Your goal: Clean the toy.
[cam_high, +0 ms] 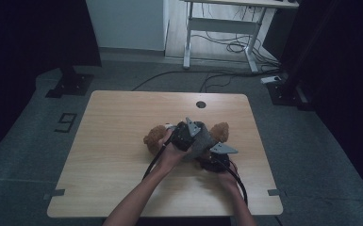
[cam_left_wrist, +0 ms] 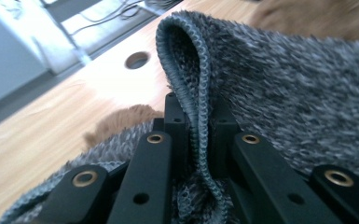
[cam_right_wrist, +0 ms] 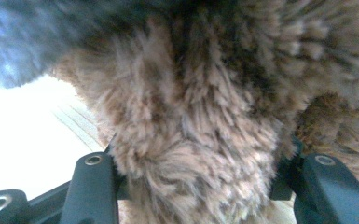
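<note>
From the high view, a brown plush teddy bear (cam_high: 217, 133) lies near the middle of a light wooden table (cam_high: 113, 155), its trunk covered by a grey knitted garment (cam_high: 202, 143). The left gripper (cam_high: 185, 134) sits over the bear's middle and the right gripper (cam_high: 215, 162) just beside it toward the near edge, each in a bare hand with a black cable trailing back. A round cable hole (cam_high: 201, 104) marks the far side of the tabletop; beyond it is grey floor, a white desk frame (cam_high: 221, 28) with loose cables beneath, and dark curtains on either side. In the left gripper view, the jaws are pressed together on a folded, ribbed hem of the grey knitted garment (cam_left_wrist: 200, 93), which stands up in a loop between them; brown fur (cam_left_wrist: 121, 122) shows under the knit, and the cable hole (cam_left_wrist: 137, 59) lies beyond. In the right gripper view, the jaws stand partway apart, clamped on either side of a thick furry limb of the teddy bear (cam_right_wrist: 191, 154), with bright tabletop (cam_right_wrist: 42, 135) at the left.
</note>
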Demonstrator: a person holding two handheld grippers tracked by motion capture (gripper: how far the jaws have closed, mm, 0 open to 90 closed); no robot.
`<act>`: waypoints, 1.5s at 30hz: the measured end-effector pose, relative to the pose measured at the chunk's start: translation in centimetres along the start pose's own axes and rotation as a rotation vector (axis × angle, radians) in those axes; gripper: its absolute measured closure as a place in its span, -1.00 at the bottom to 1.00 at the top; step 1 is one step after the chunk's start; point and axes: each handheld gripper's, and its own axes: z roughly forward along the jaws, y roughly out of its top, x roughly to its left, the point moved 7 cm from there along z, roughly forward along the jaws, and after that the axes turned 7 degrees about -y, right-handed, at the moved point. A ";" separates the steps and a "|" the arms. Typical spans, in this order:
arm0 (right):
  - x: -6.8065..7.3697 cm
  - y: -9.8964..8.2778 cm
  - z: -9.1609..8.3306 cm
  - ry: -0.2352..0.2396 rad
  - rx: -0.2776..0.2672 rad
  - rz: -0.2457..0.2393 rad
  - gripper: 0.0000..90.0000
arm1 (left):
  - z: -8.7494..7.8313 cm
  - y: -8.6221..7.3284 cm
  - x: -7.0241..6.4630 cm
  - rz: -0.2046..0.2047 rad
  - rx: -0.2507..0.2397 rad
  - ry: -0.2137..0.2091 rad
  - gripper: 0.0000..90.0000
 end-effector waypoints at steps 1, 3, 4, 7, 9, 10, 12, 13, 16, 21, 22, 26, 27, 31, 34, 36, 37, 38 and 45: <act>0.0 0.0 0.0 -0.001 0.002 -0.002 -0.02 | -0.3 -0.4 0.5 -0.006 0.004 0.011 0.81; 0.0 0.0 0.0 0.001 0.003 -0.006 -0.02 | -0.9 -1.2 1.6 -0.026 0.000 0.016 0.81; 0.0 0.0 0.0 0.002 0.002 -0.006 -0.02 | -1.3 -1.5 2.1 -0.037 -0.006 0.020 0.81; 0.0 0.0 0.0 0.005 0.000 -0.002 -0.02 | -2.3 -2.1 3.1 -0.059 -0.017 0.028 0.81; 0.0 0.0 0.0 0.004 -0.001 0.001 -0.02 | -2.7 -2.3 3.5 -0.080 -0.027 0.025 0.80; 0.0 0.0 0.0 0.003 -0.002 0.001 -0.02 | -2.9 -2.4 3.6 -0.089 -0.027 0.017 0.80; 0.0 0.0 0.0 0.002 -0.002 0.000 -0.02 | -3.2 -2.2 3.6 -0.110 -0.041 -0.001 0.80; 0.0 0.0 0.0 0.002 -0.002 -0.001 -0.01 | -3.4 -2.0 3.6 -0.120 -0.053 -0.012 0.80; 0.0 0.0 0.0 0.005 -0.006 0.002 -0.01 | -3.8 -1.1 3.3 -0.150 -0.089 -0.074 0.80; 0.0 0.0 0.0 0.009 -0.007 0.007 -0.01 | -3.9 1.0 2.3 -0.176 -0.137 -0.166 0.80; 0.0 0.0 0.0 0.009 -0.008 0.006 -0.01 | -3.8 1.4 1.9 -0.177 -0.143 -0.179 0.80; 0.0 0.0 0.0 0.011 -0.009 0.007 -0.01 | -2.7 2.4 0.3 -0.176 -0.141 -0.239 0.80; 0.0 0.0 0.0 0.011 -0.009 0.008 -0.01 | -2.2 2.5 -0.2 -0.179 -0.134 -0.249 0.80; 0.0 0.0 0.0 0.011 -0.007 0.009 -0.01 | -0.1 1.6 -0.8 -0.167 -0.069 -0.234 0.80; 0.0 0.0 0.0 0.011 -0.005 0.006 -0.01 | 0.1 0.8 0.0 -0.154 -0.058 -0.196 0.80; -0.1 0.0 0.0 0.012 -0.006 0.003 -0.01 | -0.3 0.3 0.8 -0.152 -0.051 -0.167 0.80; -0.1 0.0 0.0 0.012 -0.005 0.004 -0.01 | -0.6 -0.1 1.4 -0.151 -0.049 -0.149 0.80; -0.1 0.0 0.0 0.012 -0.003 0.007 0.00 | -1.0 -0.4 2.0 -0.154 -0.048 -0.133 0.80; -0.2 0.0 0.1 0.012 0.000 0.022 0.00 | -4.5 -3.4 5.9 -0.206 -0.076 -0.067 0.80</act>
